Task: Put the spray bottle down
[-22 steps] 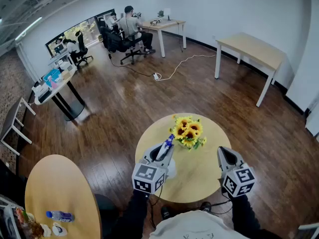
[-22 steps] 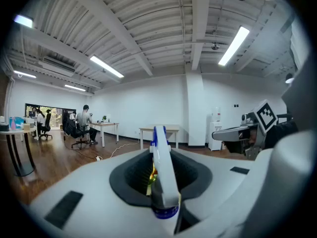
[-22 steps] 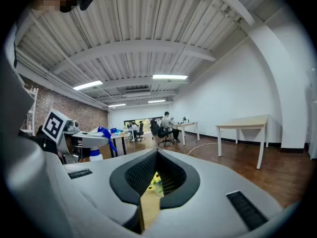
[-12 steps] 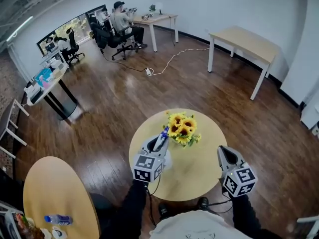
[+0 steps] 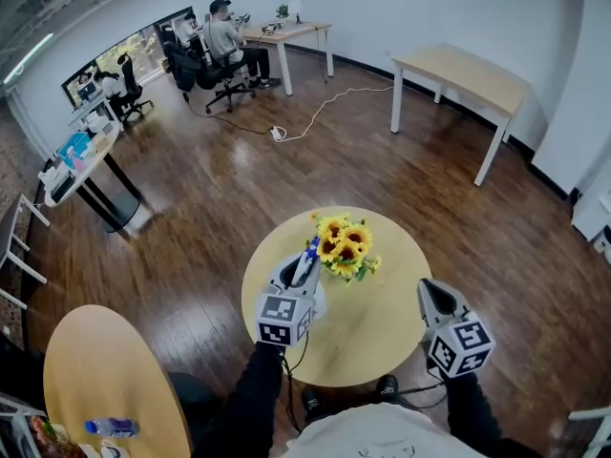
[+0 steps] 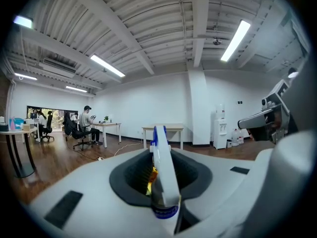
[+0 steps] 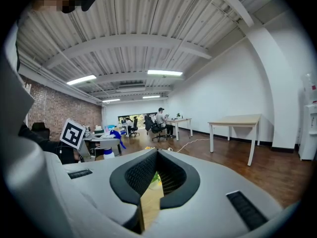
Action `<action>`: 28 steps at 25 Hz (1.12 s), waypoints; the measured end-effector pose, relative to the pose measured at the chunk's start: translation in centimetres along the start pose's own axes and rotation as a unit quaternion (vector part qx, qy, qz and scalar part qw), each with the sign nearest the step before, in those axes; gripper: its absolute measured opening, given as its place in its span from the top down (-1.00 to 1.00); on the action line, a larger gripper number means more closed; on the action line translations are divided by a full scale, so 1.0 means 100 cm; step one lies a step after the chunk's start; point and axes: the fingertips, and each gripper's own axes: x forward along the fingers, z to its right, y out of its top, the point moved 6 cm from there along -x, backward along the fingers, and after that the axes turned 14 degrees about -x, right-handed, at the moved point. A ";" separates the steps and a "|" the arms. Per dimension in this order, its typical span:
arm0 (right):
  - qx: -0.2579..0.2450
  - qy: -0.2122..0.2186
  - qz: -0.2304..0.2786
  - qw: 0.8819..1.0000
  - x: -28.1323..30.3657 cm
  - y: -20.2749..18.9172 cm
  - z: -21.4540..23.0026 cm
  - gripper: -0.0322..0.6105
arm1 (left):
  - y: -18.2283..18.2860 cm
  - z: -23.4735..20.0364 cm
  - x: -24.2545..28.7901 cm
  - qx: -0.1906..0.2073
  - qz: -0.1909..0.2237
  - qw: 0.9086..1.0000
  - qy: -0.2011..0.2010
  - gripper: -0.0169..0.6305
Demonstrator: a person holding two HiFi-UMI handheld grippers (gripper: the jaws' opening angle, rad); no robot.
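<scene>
A white spray bottle (image 5: 305,267) with a blue nozzle is clamped between the jaws of my left gripper (image 5: 304,273), over the left part of the round wooden table (image 5: 382,332). In the left gripper view the spray bottle (image 6: 162,182) stands upright in the left gripper (image 6: 159,190), blue tip pointing away. I cannot tell whether its base touches the tabletop. The bottle sits just left of a bunch of sunflowers (image 5: 345,248). My right gripper (image 5: 431,292) hovers over the table's right edge, shut and empty. The right gripper (image 7: 157,155) shows its jaws together.
A second round table (image 5: 105,380) at the lower left carries a water bottle (image 5: 112,428). Wooden floor surrounds the table. A rectangular desk (image 5: 463,74) stands at the back right. People sit on office chairs at a desk (image 5: 286,32) far back. A cable lies on the floor.
The head view has shifted slightly. My left gripper has carried the bottle a little farther over the table, level with the sunflowers. The right gripper has kept its place.
</scene>
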 end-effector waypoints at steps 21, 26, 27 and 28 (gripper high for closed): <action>0.008 -0.002 0.000 1.000 0.006 -0.004 0.005 1.00 | -0.001 0.001 0.003 0.005 0.024 1.000 0.014 0.62; 0.010 -0.003 -0.001 1.000 0.006 -0.005 0.005 1.00 | -0.002 0.004 0.002 0.010 0.023 1.000 0.008 0.59; 0.010 -0.003 -0.002 1.000 0.005 -0.005 0.004 1.00 | -0.003 0.004 0.002 0.010 0.022 1.000 0.007 0.57; 0.011 -0.003 -0.002 1.000 0.005 -0.005 0.004 1.00 | -0.003 0.004 0.001 0.011 0.022 1.000 0.006 0.55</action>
